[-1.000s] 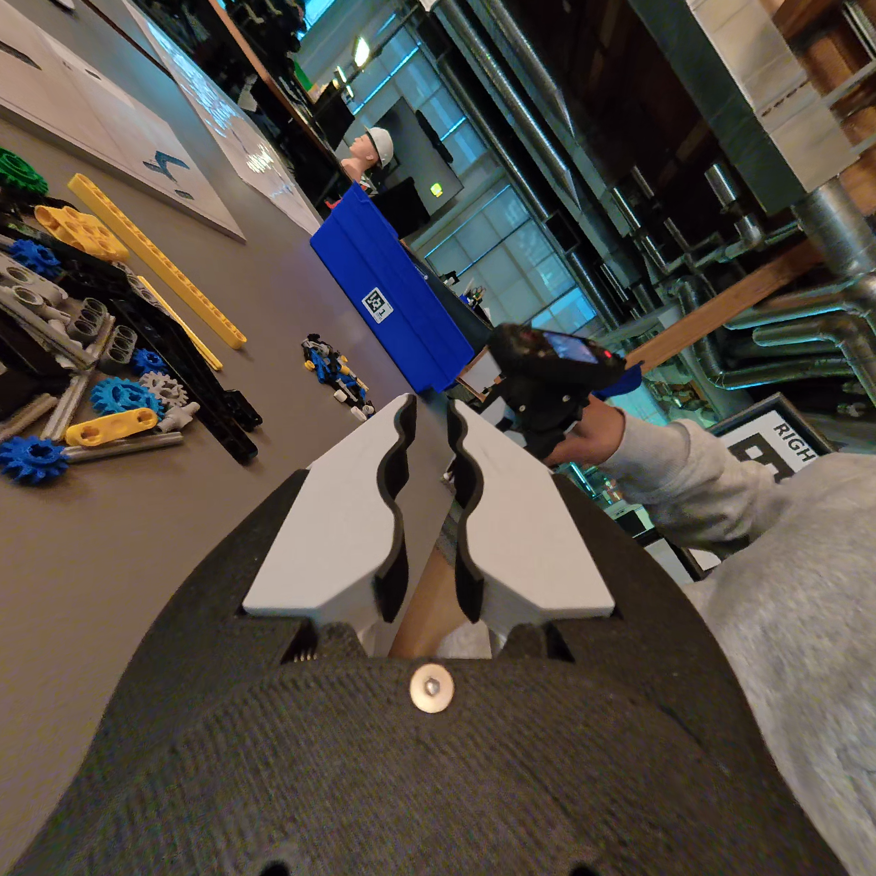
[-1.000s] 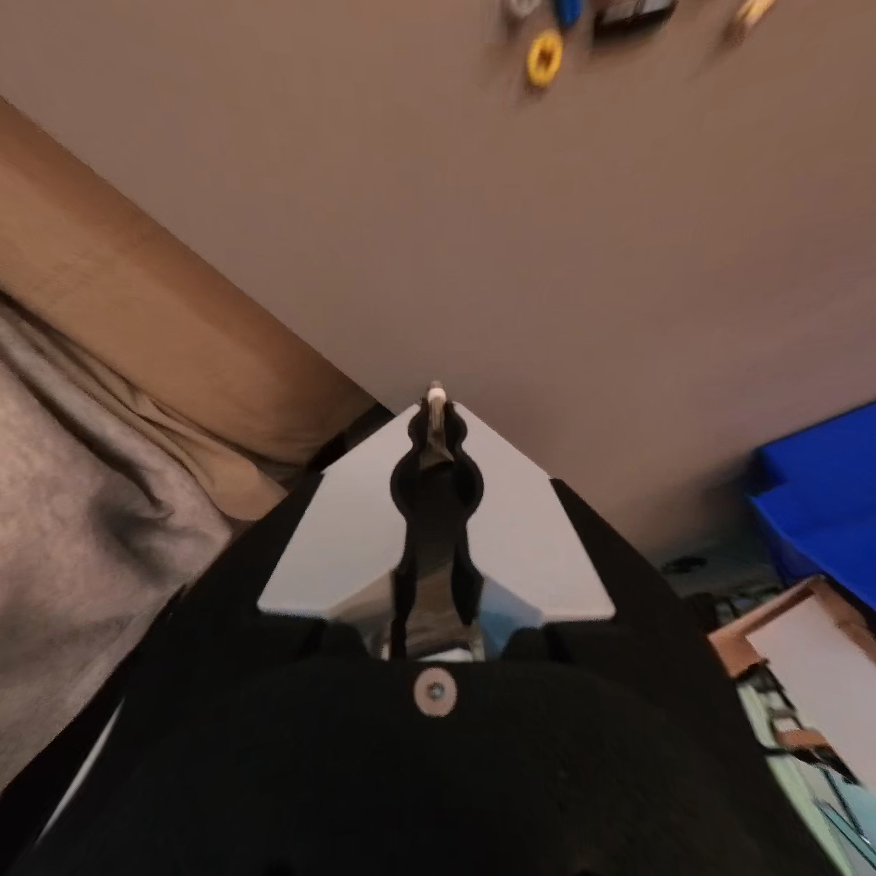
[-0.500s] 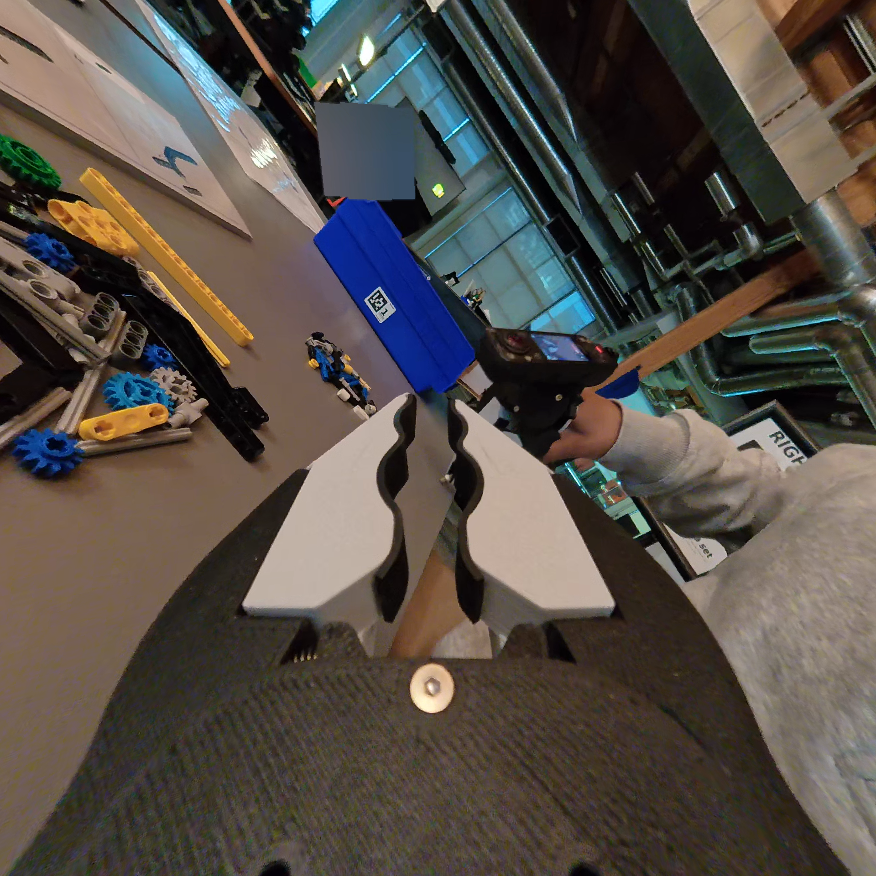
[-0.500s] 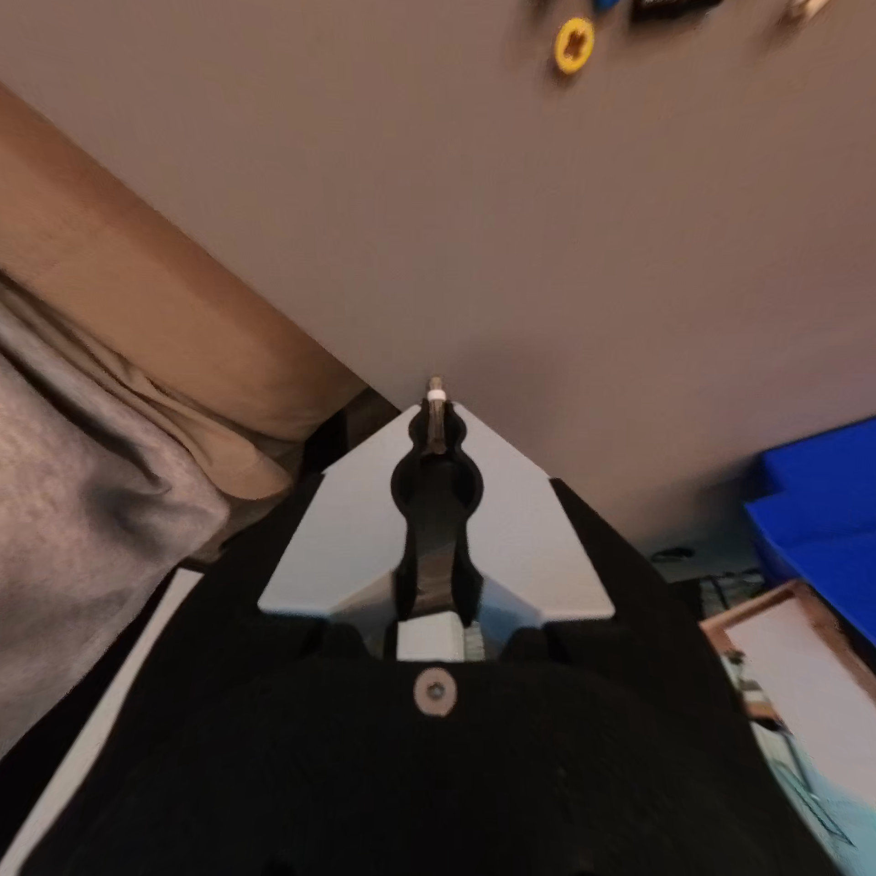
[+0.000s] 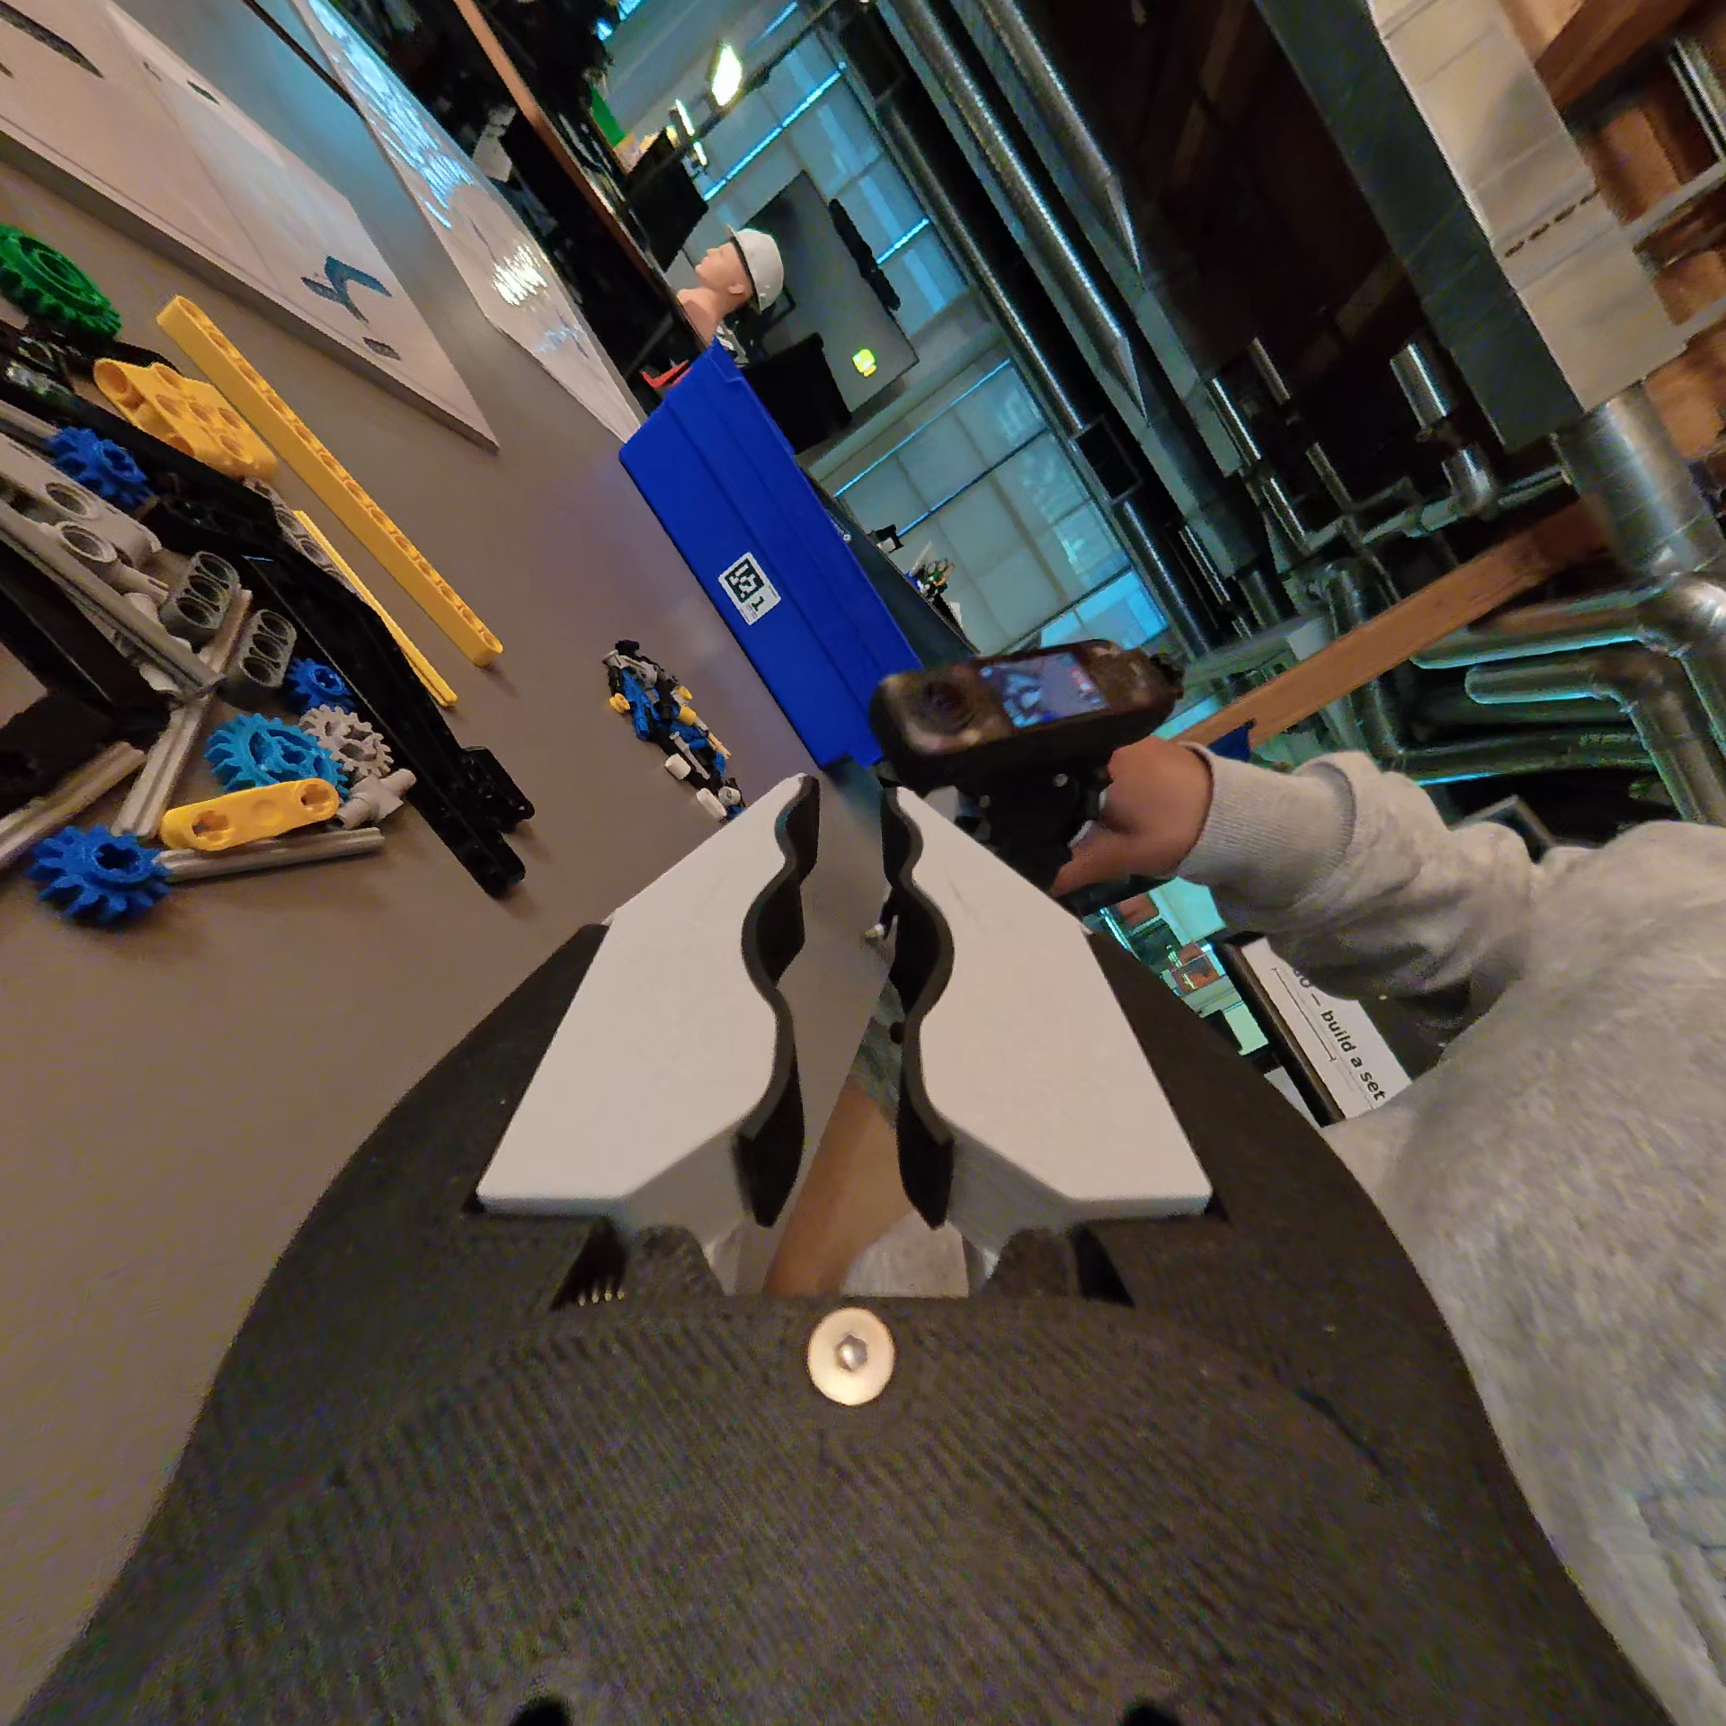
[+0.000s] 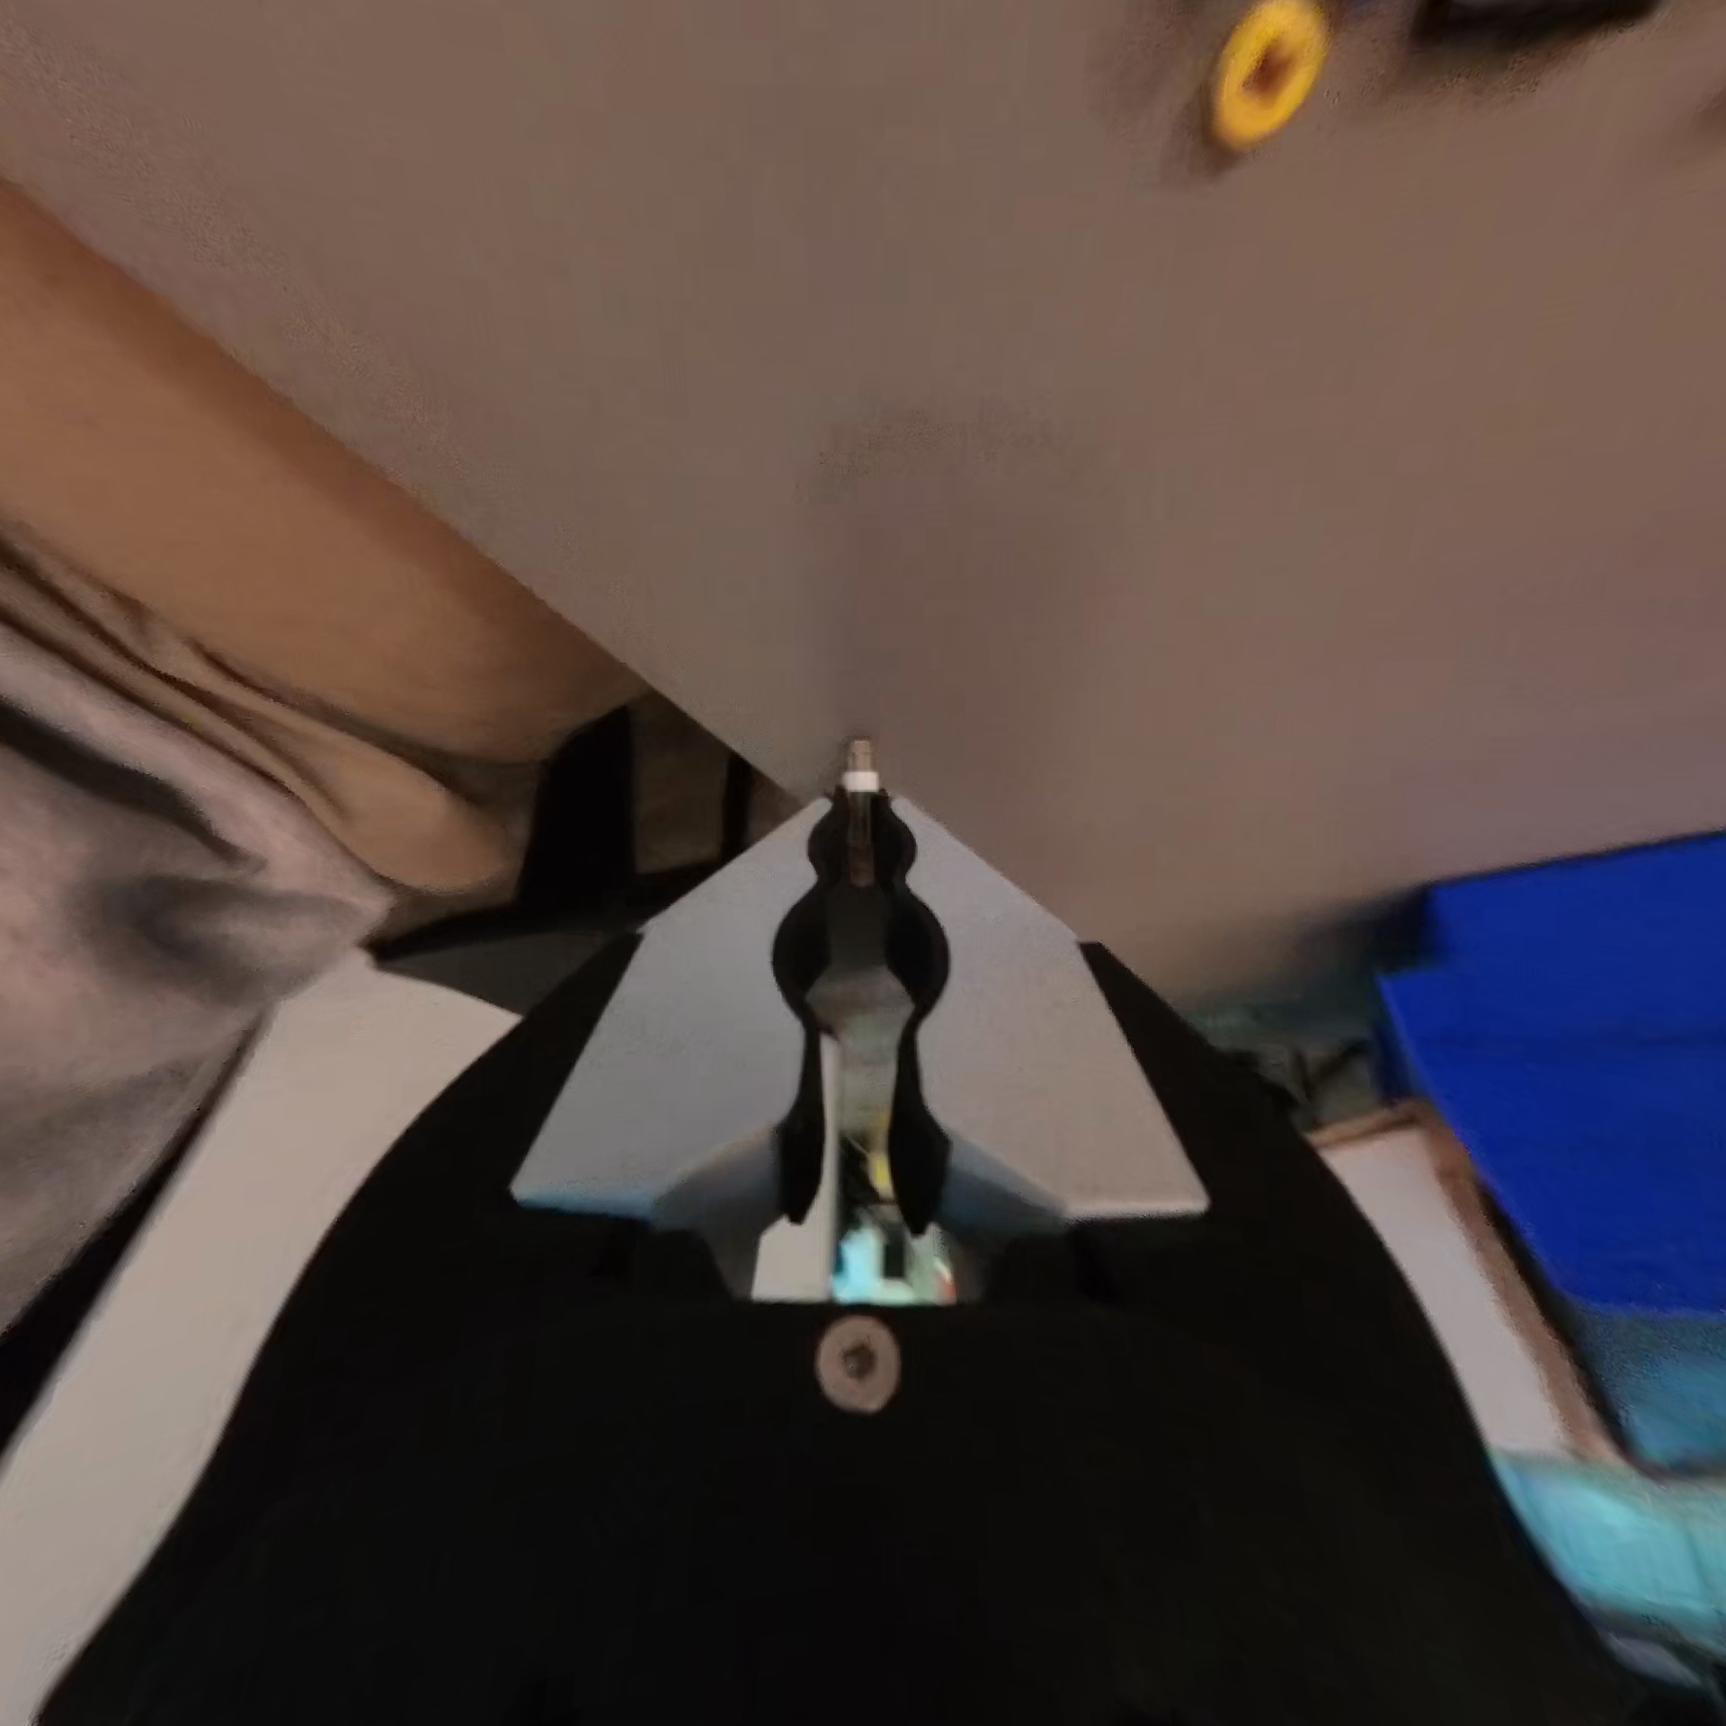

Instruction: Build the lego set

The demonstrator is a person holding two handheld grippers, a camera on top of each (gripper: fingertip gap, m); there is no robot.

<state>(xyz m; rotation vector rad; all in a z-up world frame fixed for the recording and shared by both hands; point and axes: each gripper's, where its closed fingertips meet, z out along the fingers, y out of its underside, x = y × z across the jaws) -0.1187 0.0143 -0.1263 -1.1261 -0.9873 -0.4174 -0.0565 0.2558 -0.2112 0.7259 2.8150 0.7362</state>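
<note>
My left gripper is open and empty, held over the grey table near its front edge. Loose Lego parts lie to its left: a long yellow beam, blue gears, a short yellow link, grey axles and black beams. A small cluster of blue and white pieces lies farther off. My right gripper is shut on a small grey and white pin that sticks out past its tips. The right gripper also shows in the left wrist view, held by a hand just right of my fingers.
A blue bin stands at the table's far right and shows in the right wrist view. White instruction sheets lie at the back. A yellow round piece lies on the table. A grey-sleeved arm reaches in. My hands' fingertips stand some 25 cm from each other. The short yellow link is closer to my left gripper, around 10 cm from its tips; the right tips are 30 cm off. The long yellow beam lies some 15 cm from my left tips, 30 cm from my right tips.
The right gripper has swung with the pin still in it, so the yellow round piece and blue bin shifted right in its view. The left gripper has barely moved.
</note>
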